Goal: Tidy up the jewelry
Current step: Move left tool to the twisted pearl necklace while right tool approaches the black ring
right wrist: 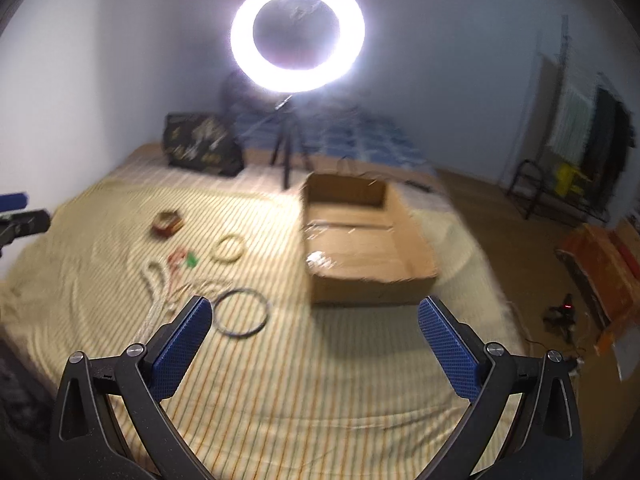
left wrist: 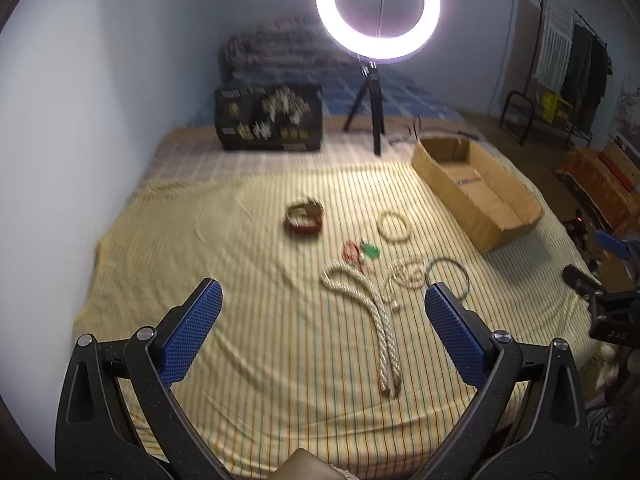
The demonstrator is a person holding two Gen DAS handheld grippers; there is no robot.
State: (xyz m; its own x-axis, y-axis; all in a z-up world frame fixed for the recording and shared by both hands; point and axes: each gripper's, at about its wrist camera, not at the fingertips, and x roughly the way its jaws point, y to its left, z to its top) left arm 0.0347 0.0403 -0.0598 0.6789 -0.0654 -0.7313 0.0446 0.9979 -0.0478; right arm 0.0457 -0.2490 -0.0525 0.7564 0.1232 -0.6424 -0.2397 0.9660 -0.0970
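Note:
Jewelry lies on a striped yellow sheet [left wrist: 240,280]. A long twisted pearl necklace [left wrist: 376,320] lies ahead of my left gripper [left wrist: 322,300], which is open and empty above the sheet. Near it lie a thin pearl strand [left wrist: 406,274], a dark hoop [left wrist: 448,276], a cream bangle [left wrist: 395,227], red and green pieces [left wrist: 360,252] and a small red box [left wrist: 304,220]. My right gripper [right wrist: 314,312] is open and empty, above the sheet between the dark hoop [right wrist: 240,312] and the open cardboard box [right wrist: 360,240].
A lit ring light on a tripod [left wrist: 376,12] stands at the back. A black jewelry display board [left wrist: 268,118] leans behind the sheet. The cardboard box [left wrist: 476,192] lies at the right. Floor clutter and a clothes rack [left wrist: 568,64] are off the bed's right edge.

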